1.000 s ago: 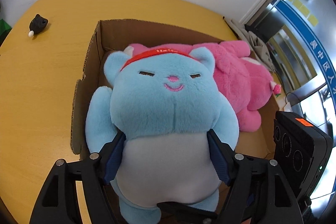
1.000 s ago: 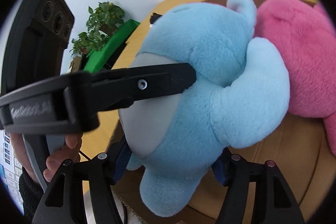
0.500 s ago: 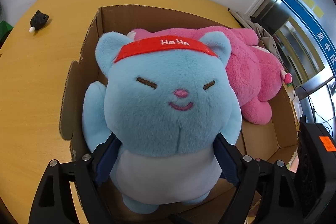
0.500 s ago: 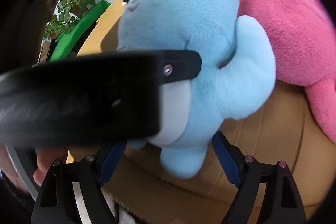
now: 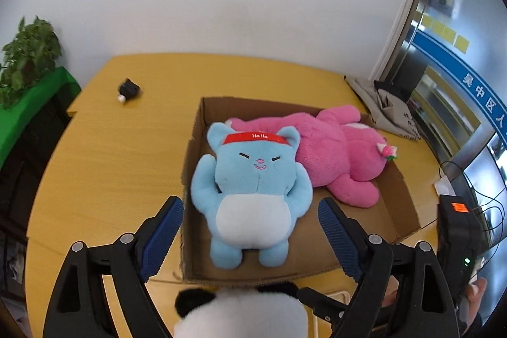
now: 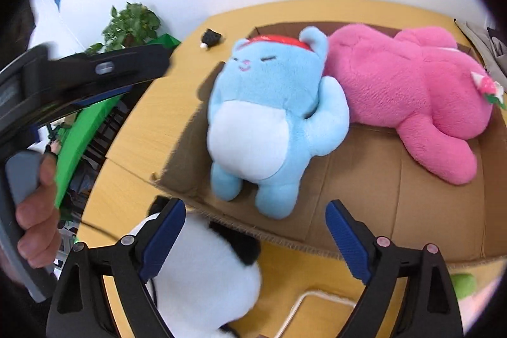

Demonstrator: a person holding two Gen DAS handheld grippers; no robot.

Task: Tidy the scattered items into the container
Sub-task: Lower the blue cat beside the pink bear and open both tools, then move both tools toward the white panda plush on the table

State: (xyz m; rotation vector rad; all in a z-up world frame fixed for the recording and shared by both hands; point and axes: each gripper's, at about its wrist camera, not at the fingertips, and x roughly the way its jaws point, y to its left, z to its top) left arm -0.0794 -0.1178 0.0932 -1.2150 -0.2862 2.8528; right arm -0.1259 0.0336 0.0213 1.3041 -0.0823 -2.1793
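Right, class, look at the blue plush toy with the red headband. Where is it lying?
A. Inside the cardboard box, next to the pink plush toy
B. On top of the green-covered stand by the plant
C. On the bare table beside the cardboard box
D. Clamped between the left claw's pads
A: the blue plush toy lies on its back inside the cardboard box, its side against the pink plush toy, clear of both claws.

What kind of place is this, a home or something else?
Probably an office or public building rather than a home: a glass door with a blue signage band, a plain wooden table holding the cardboard box, and a potted plant by the white wall.
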